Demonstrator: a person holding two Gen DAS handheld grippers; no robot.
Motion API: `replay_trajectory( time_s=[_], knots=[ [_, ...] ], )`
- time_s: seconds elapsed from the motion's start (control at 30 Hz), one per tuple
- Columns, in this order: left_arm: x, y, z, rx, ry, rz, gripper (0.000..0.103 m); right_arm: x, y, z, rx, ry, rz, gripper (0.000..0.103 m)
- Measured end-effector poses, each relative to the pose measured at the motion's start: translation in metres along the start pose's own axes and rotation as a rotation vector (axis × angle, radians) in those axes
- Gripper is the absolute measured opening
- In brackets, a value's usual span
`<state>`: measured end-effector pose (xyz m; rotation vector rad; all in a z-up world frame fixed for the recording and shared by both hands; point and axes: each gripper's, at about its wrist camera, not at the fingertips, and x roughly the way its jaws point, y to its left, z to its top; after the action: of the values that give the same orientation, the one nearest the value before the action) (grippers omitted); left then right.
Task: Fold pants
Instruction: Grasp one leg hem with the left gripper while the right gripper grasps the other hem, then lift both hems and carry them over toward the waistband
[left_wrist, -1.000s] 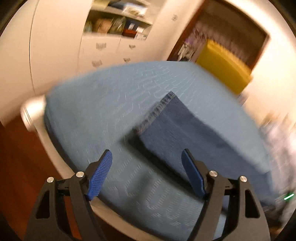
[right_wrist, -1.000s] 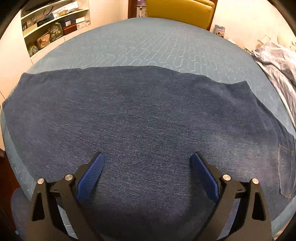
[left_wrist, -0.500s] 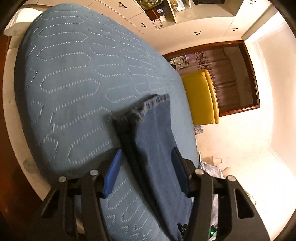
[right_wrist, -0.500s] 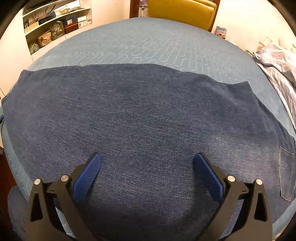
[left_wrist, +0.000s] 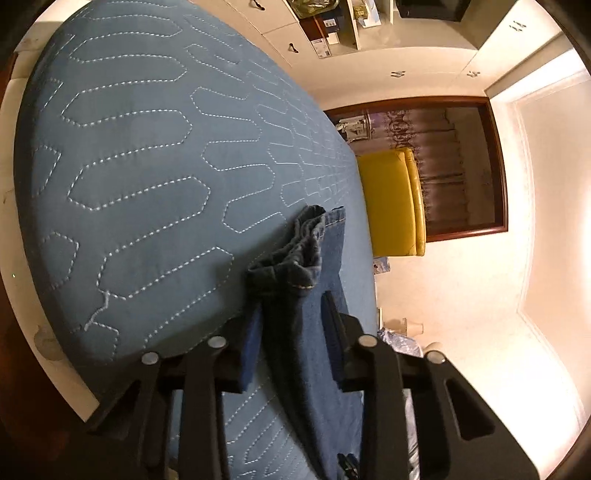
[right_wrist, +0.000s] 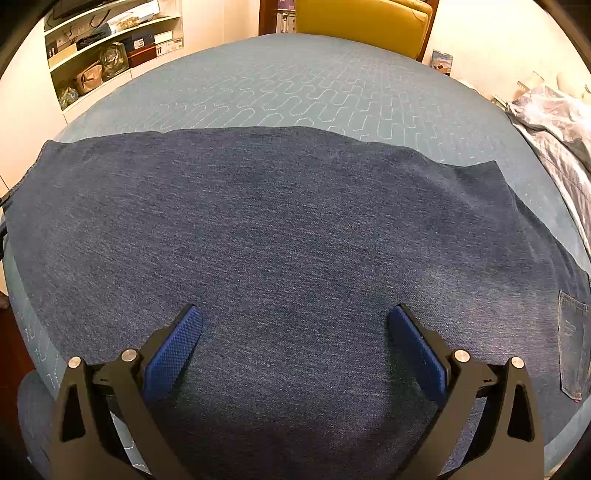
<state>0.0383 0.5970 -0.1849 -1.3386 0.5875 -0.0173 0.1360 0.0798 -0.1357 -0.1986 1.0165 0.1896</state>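
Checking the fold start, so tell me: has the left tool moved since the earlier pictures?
Yes. The left tool has come in over the jeans' hem, rolled so the yellow chair sits sideways, and its jaws are closing around the bunched denim.

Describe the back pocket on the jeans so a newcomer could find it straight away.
Start at the blue quilted bedspread and the dark denim jeans spread flat across it. Follow the denim to its far right end in the right wrist view. The back pocket is the stitched patch there, the only outlined panel on otherwise plain cloth.
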Motion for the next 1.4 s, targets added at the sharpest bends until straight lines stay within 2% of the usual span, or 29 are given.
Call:
replay_trajectory(
  time_s=[0.1, 0.33, 0.43, 0.5, 0.6, 0.63, 0.7, 0.77, 0.83, 0.87, 0.9, 0.97, 1.03, 1.13, 1.27, 1.3, 1.37, 1.4],
  knots=[
    [0.006, -0.003, 0.002, 0.025, 0.0, 0.017, 0.02, 0.0, 0.0, 0.0, 0.0, 0.0, -0.002, 0.098],
    [0.018, -0.009, 0.009, 0.052, 0.002, 0.037, 0.012, 0.001, -0.001, 0.003, 0.002, 0.008, -0.001, 0.098],
    [0.02, -0.025, 0.008, 0.114, -0.009, 0.09, 0.01, 0.0, -0.001, 0.007, 0.005, 0.035, 0.003, 0.098],
    [0.019, -0.049, 0.003, 0.216, -0.033, 0.165, 0.01, -0.002, -0.001, 0.018, 0.004, 0.059, 0.009, 0.098],
    [0.019, -0.09, -0.009, 0.39, -0.078, 0.273, 0.009, -0.007, 0.013, 0.051, -0.024, 0.064, 0.148, 0.098],
    [0.019, -0.105, -0.016, 0.452, -0.094, 0.31, 0.009, -0.006, 0.019, 0.064, -0.025, 0.082, 0.226, 0.098],
    [0.023, -0.145, -0.038, 0.628, -0.133, 0.402, 0.009, 0.003, 0.036, 0.096, 0.0, 0.157, 0.452, 0.098],
    [0.032, -0.183, -0.067, 0.816, -0.168, 0.5, 0.009, 0.01, 0.044, 0.117, 0.049, 0.207, 0.615, 0.098],
    [0.041, -0.21, -0.1, 0.975, -0.19, 0.571, 0.009, 0.02, 0.049, 0.137, 0.141, 0.277, 0.821, 0.098],
    [0.051, -0.227, -0.125, 1.096, -0.205, 0.62, 0.009, 0.026, 0.05, 0.146, 0.202, 0.323, 0.949, 0.098],
    [0.059, -0.236, -0.143, 1.175, -0.211, 0.64, 0.009, 0.03, 0.049, 0.152, 0.25, 0.348, 1.035, 0.098],
    [0.081, -0.254, -0.19, 1.356, -0.223, 0.681, 0.009, 0.031, 0.04, 0.159, 0.314, 0.356, 1.123, 0.098],
    [0.107, -0.259, -0.238, 1.506, -0.195, 0.693, 0.009, 0.038, 0.019, 0.155, 0.409, 0.357, 1.209, 0.098],
    [0.146, -0.245, -0.321, 1.708, -0.112, 0.676, 0.009, 0.054, -0.019, 0.125, 0.526, 0.358, 1.224, 0.098],
    [0.182, -0.206, -0.387, 1.855, -0.013, 0.713, 0.009, 0.079, -0.071, 0.073, 0.693, 0.368, 1.235, 0.097],
    [0.186, -0.199, -0.394, 1.877, -0.013, 0.728, 0.011, 0.079, -0.078, 0.066, 0.699, 0.334, 1.296, 0.097],
    [0.191, -0.185, -0.401, 1.925, -0.054, 0.77, 0.018, 0.075, -0.078, 0.068, 0.675, 0.328, 1.297, 0.098],
    [0.192, -0.18, -0.403, 1.948, -0.07, 0.785, 0.034, 0.073, -0.077, 0.071, 0.656, 0.332, 1.274, 0.098]
  ],
)
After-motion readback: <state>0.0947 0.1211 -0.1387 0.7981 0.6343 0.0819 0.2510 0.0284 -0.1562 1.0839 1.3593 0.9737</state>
